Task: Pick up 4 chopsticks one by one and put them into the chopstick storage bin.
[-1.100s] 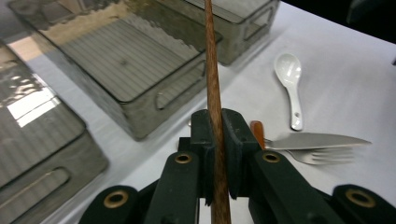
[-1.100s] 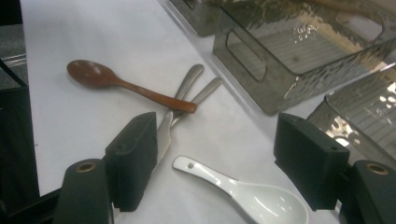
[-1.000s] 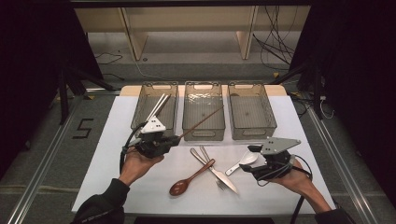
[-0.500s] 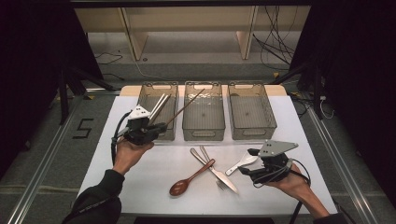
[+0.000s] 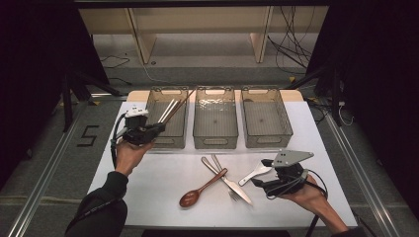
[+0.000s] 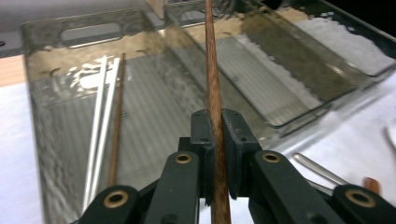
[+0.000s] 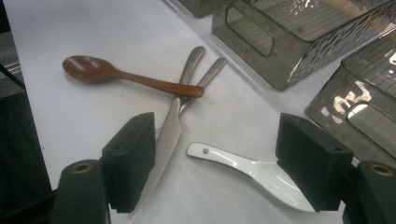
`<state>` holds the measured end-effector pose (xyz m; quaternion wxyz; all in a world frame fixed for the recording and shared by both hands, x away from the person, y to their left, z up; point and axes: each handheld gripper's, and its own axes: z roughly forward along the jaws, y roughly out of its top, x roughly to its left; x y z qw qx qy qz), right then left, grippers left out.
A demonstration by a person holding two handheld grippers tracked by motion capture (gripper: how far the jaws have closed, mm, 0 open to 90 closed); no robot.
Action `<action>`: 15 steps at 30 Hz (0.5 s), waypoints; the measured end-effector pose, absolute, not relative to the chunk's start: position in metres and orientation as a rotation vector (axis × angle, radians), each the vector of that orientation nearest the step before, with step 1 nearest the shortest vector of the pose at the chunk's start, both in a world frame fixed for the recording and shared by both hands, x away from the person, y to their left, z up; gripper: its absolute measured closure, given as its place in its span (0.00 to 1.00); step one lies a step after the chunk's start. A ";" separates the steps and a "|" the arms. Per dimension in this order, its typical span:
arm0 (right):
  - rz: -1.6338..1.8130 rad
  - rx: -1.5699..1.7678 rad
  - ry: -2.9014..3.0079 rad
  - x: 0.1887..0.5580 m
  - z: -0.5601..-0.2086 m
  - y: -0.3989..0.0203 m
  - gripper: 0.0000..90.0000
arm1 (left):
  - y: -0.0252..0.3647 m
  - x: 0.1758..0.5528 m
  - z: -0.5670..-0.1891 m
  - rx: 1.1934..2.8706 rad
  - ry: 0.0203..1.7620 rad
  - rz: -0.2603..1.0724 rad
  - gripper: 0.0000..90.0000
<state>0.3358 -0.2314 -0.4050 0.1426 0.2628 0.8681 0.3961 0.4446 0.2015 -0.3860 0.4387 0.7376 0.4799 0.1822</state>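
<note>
On the table (image 5: 163, 187), left side: the left hand-held gripper (image 5: 157, 127) sits just in front of the left bin (image 5: 154, 109).
Left hand-held gripper state: jaws pressed together, pinching a brown wooden chopstick (image 6: 214, 93).
Chopstick position: the shaft rises from between the jaws and slants up over the left bin toward its far right corner.
Left bin contents: a pair of pale chopsticks (image 6: 100, 126) and one brown chopstick (image 6: 116, 126), lying side by side along the floor of the bin.
Right hand-held gripper (image 7: 217, 170) state: jaws spread wide, pads touching nothing.
Right hand-held gripper position: low over the table at the near right, with the white spoon (image 7: 254, 172) lying between the jaws.
Table centre: a wooden spoon (image 5: 201, 186), its handle lying across a knife (image 5: 230, 181) and a fork (image 5: 217, 164).
Middle bin (image 5: 215, 139) and right bin (image 5: 282, 118): standing in a row to the right of the left bin.
</note>
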 end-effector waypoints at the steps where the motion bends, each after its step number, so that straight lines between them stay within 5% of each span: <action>1: 1.145 0.757 2.505 0.336 -0.405 -0.231 0.33 | 0.203 0.447 -0.387 1.824 1.206 0.449 0.92; 15: 1.186 0.797 2.475 0.335 -0.402 -0.233 0.30 | 0.214 0.469 -0.397 1.820 1.336 0.474 0.92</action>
